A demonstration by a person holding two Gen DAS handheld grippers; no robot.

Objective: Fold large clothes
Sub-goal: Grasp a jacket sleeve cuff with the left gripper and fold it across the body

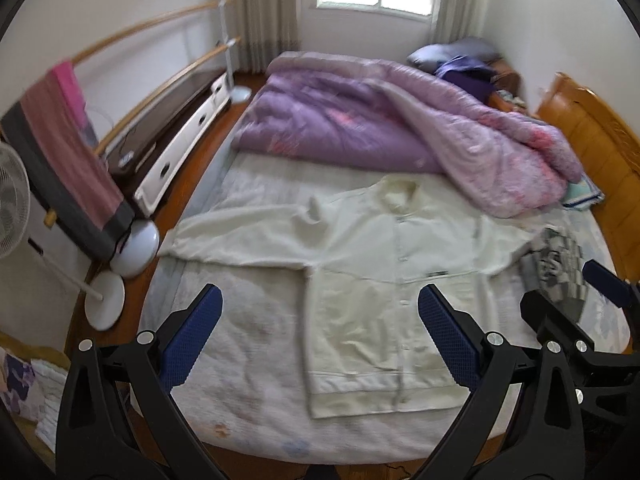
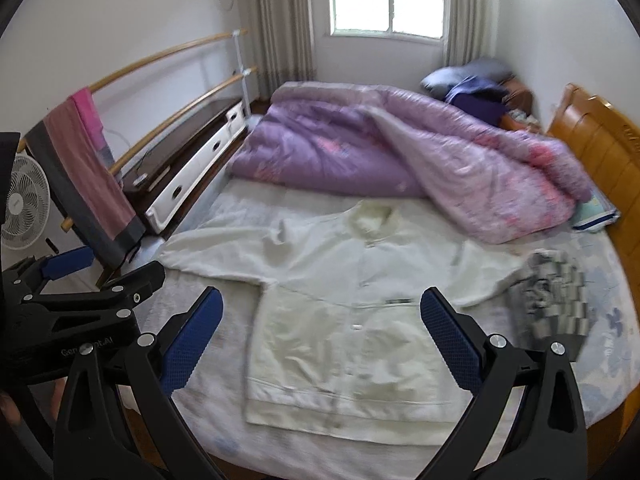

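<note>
A purple quilt (image 1: 360,120) lies bunched on the bed (image 1: 248,344); a fan (image 2: 24,208) stands beside what looks like a towel rail (image 2: 160,60).

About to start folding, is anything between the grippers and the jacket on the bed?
Nothing visible. Both the left gripper and right gripper are open above the jacket; the grey garment lies beside its sleeve.

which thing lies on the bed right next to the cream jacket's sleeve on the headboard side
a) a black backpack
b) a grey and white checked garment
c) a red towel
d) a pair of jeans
b: a grey and white checked garment lies bunched against the end of the cream jacket's sleeve.
</note>
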